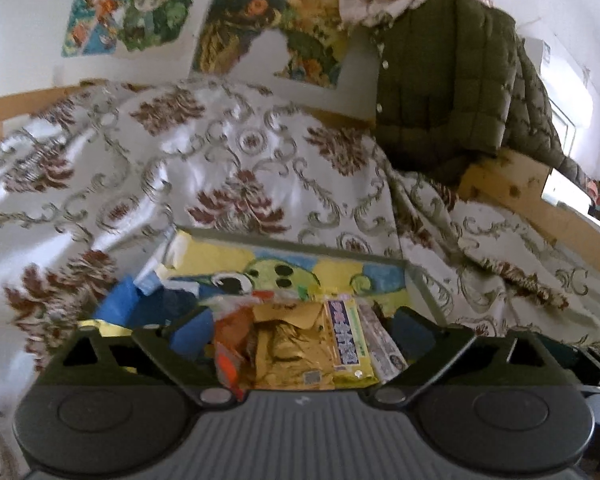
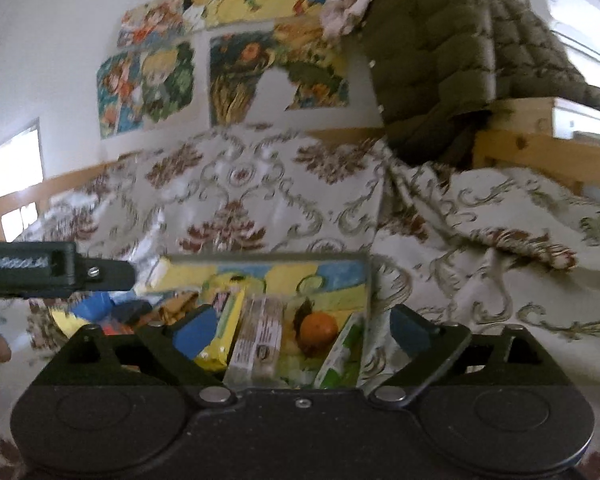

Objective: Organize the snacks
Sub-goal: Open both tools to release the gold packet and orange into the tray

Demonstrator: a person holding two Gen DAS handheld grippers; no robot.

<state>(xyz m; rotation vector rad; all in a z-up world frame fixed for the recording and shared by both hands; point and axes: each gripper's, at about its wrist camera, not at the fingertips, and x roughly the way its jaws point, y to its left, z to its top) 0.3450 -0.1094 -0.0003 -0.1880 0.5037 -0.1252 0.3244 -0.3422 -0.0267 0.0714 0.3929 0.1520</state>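
Fingers on my left gripper (image 1: 302, 334) stood spread wide with nothing pinched between them, their blue pads (image 1: 192, 330) clear of the packets below. Between and just beyond those fingers lay the snacks inside the box (image 1: 284, 246), a shallow container with a cartoon print on its far inner wall: a crumpled gold packet (image 1: 290, 350) sat in the middle of the gap, a yellow bar with blue lettering (image 1: 346, 344) lay just beside it toward the right finger, a pale striped bar (image 1: 380, 340) lay next to that, and an orange-and-white wrapper (image 1: 230, 350) lay near the left finger. Blue packets (image 1: 140, 304) were heaped at the box's left end. My right gripper (image 2: 300, 330) was likewise wide open and held nothing; between its fingers I saw a yellow packet (image 2: 220, 336) close to the left pad, a clear-wrapped bar (image 2: 260, 336) in the centre, and an orange fruit (image 2: 318, 330) with a green carton (image 2: 342, 354) toward the right finger. I could not tell whether any pad touched a wrapper. From the right wrist view, the other gripper reached in at the left edge. Everything rested on a bed covered by a white spread with brown floral pattern (image 1: 236, 152), with an olive quilted jacket (image 1: 452, 76) draped over the wooden frame (image 1: 512, 188) behind.
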